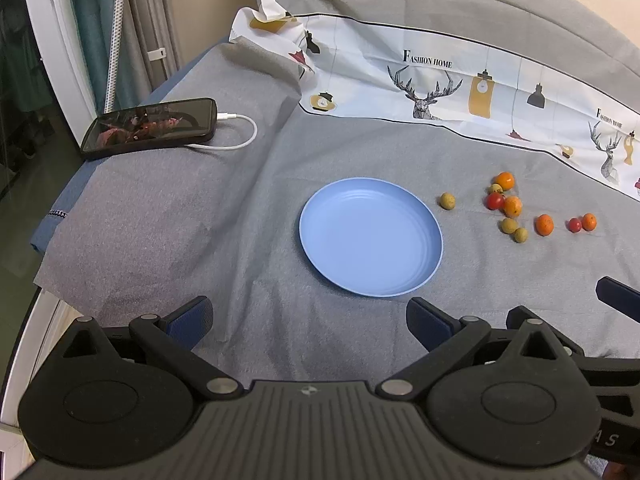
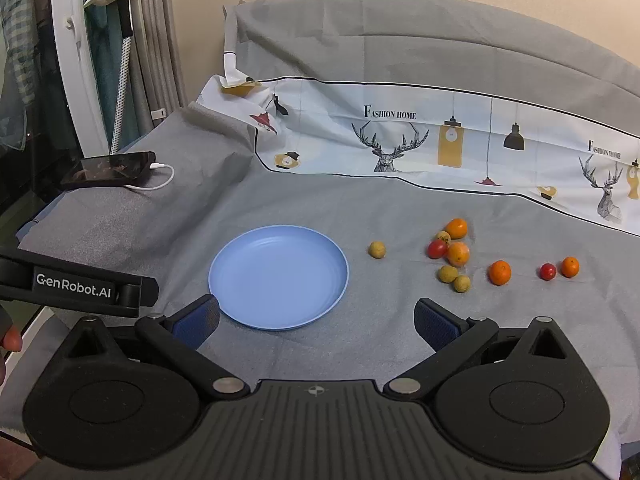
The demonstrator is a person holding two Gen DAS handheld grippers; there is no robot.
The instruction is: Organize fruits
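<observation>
Starting step: both right gripper [image 2: 316, 322] and left gripper [image 1: 310, 322] gape wide, empty; blue plate [image 2: 240, 256] bare; take lone yellowish fruit [image 2: 377, 249] just right of plate first, pinching gently.

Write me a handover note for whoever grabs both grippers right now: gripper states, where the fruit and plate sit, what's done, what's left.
Left gripper: open, holding nothing, hovering just short of the blue plate.
Right gripper: open, holding nothing, also short of the plate.
Blue plate: on the grey cloth, nothing in it.
Fruit: all on the cloth to the plate's right. One tan fruit lies alone nearest the plate; beyond it a cluster of oranges, a red tomato and tan fruits; farthest right, a small tomato beside an orange.
Done: nothing moved onto the plate.
Left: every fruit, presumably onto the plate. The lone tan one looks easiest first.
</observation>
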